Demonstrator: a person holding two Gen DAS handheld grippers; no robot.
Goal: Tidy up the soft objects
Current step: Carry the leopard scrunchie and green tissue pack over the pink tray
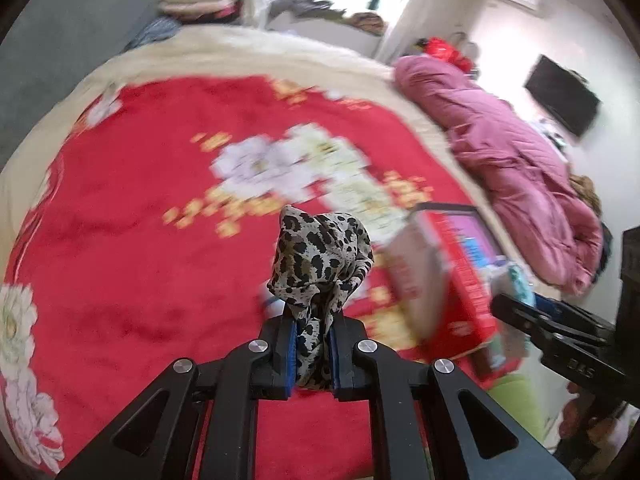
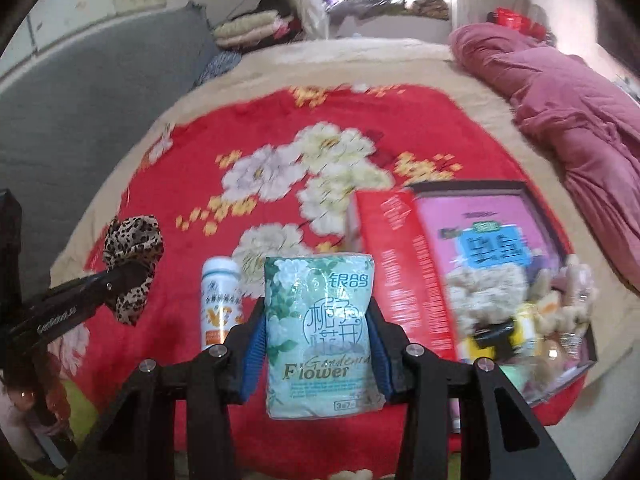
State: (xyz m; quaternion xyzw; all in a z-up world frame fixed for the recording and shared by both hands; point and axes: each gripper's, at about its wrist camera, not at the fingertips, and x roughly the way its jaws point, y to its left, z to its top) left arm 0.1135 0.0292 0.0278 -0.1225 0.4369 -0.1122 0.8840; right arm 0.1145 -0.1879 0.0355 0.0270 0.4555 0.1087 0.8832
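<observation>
The left gripper (image 1: 313,354) is clamped on a crumpled leopard-print fabric scrunchie (image 1: 320,264), thin and silky, its folds bunched between the blue pads (image 1: 291,356) and rising loosely above them over the bed. In the right wrist view the same scrunchie (image 2: 134,258) hangs at the left, pinched at the tip of that black gripper.

The right gripper (image 2: 320,328) is closed on a soft, pillowy pack of tissues in glossy pale-green floral plastic wrap (image 2: 320,332), held upright between the fingers; the film is smooth and slightly puffed.

Beneath both lies a plush red blanket with large white and cream flowers and a beige border (image 2: 168,168), fuzzy in texture. A white cylindrical spray can with orange print (image 2: 221,304) stands upright on it, just beside the tissue pack on its left. To the right sits an open red-and-pink cardboard box (image 2: 404,264) holding fluffy plush toys (image 2: 490,292) and other small things. A rumpled pink quilted duvet (image 2: 568,96) lies along the bed's far right edge, and folded bedding (image 2: 248,26) is stacked near the window.
</observation>
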